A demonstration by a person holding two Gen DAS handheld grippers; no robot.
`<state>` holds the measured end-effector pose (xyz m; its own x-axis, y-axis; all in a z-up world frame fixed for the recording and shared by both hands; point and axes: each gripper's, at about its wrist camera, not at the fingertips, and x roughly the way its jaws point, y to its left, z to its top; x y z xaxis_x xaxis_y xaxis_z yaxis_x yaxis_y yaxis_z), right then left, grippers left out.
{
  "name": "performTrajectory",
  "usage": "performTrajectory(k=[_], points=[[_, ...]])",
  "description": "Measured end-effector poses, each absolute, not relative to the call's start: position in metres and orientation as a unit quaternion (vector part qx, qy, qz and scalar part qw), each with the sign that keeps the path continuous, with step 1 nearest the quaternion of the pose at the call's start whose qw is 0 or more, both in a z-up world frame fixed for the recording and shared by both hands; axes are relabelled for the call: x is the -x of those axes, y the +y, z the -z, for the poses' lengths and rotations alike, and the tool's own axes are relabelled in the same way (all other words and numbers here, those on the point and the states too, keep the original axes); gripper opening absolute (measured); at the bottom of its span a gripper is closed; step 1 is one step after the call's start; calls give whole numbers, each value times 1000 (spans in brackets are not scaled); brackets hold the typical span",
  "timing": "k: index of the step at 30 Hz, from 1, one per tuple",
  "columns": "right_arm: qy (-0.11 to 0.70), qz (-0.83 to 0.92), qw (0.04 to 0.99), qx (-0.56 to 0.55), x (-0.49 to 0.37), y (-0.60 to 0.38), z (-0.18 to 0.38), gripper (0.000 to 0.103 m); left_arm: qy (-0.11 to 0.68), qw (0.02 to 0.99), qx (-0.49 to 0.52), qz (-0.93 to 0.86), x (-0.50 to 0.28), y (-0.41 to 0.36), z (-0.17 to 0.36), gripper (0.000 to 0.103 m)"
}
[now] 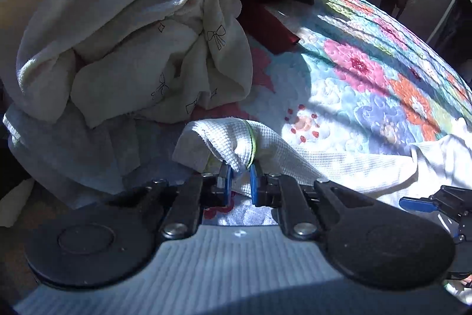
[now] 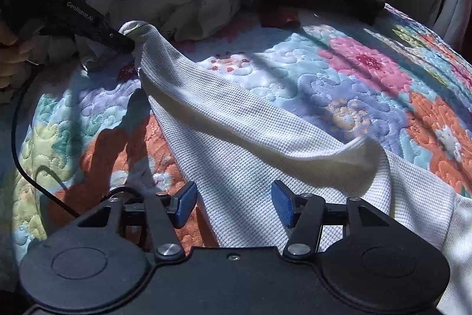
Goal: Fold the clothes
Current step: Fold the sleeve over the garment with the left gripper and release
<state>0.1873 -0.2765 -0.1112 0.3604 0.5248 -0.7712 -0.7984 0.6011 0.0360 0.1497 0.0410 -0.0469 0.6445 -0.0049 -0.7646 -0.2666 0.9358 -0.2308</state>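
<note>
The left gripper pinches a corner of the white waffle garment lying across the bed; the right gripper, fingers apart, holds nothing. That shallow corner pinch may slip, toward the laundry pile at ten o'clock.

The left gripper points steeply down, its blue pads pinched nearly together on a fold of cloth. The right gripper stands open, pads well apart, nothing clamped. A hand holds the left gripper's handle.
</note>
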Motion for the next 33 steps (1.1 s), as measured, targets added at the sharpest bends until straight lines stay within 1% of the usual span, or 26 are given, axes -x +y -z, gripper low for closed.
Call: performTrajectory(k=[3, 4, 5, 8, 9, 10, 12, 13, 15, 16, 17, 18, 19, 20, 21, 22, 23, 24, 25, 26, 27, 28, 29, 31, 32, 33], points=[[395, -403, 811, 154, -198, -282, 106, 61, 405, 890, 186, -97, -177, 57, 34, 11], [395, -399, 814, 148, -201, -284, 104, 61, 402, 886, 201, -112, -187, 64, 34, 0], [395, -395, 817, 144, -205, -287, 102, 61, 399, 882, 218, -127, -198, 71, 34, 0], [396, -383, 826, 122, -215, -298, 96, 61, 395, 886, 196, -146, -226, 71, 43, 0], [396, -375, 831, 111, -221, -303, 93, 61, 405, 884, 183, -146, -229, 66, 46, 0], [394, -364, 837, 105, -225, -308, 92, 61, 418, 881, 169, -144, -231, 60, 50, 2], [389, -346, 848, 96, -234, -318, 88, 61, 436, 875, 170, -120, -217, 48, 60, 5], [387, -339, 852, 94, -238, -324, 87, 61, 442, 873, 172, -117, -207, 44, 65, 9], [381, -321, 862, 94, -248, -337, 83, 62, 450, 870, 163, -120, -191, 37, 75, 26], [378, -307, 869, 92, -255, -346, 81, 63, 454, 868, 154, -125, -183, 33, 82, 45], [378, -290, 875, 85, -262, -355, 80, 63, 453, 869, 155, -125, -178, 33, 89, 55], [379, -272, 881, 74, -269, -365, 80, 63, 451, 870, 158, -123, -175, 33, 96, 57], [382, -256, 886, 62, -276, -375, 80, 63, 448, 869, 172, -119, -175, 35, 102, 63], [387, -237, 890, 48, -284, -386, 82, 63, 444, 869, 188, -114, -176, 37, 107, 75], [393, -224, 891, 40, -290, -394, 84, 63, 434, 871, 204, -107, -177, 38, 110, 81], [399, -216, 890, 36, -294, -399, 87, 63, 423, 875, 212, -103, -179, 37, 111, 94], [408, -208, 889, 27, -297, -405, 91, 63, 414, 878, 219, -99, -180, 36, 112, 99], [417, -200, 886, 19, -301, -410, 95, 63, 404, 882, 225, -96, -182, 34, 113, 98], [427, -195, 883, 9, -304, -415, 100, 63, 407, 885, 205, -100, -186, 29, 114, 77], [441, -196, 876, -4, -306, -417, 106, 63, 418, 887, 158, -120, -191, 21, 115, 28], [452, -195, 870, -12, -308, -418, 113, 63, 419, 892, 91, -142, -193, 10, 113, 11], [456, -192, 869, -12, -308, -417, 118, 63, 405, 897, 48, -168, -190, 2, 109, 0], [453, -187, 871, -4, -305, -414, 123, 63, 393, 900, 24, -188, -185, -3, 104, 0], [444, -183, 877, 21, -299, -405, 123, 66, 373, 903, 12, -213, -168, -4, 91, 0], [443, -182, 877, 34, -297, -401, 121, 68, 362, 901, -12, -238, -159, -5, 84, 0], [442, -182, 877, 42, -295, -399, 118, 68, 353, 896, -50, -266, -152, -6, 80, 0]])
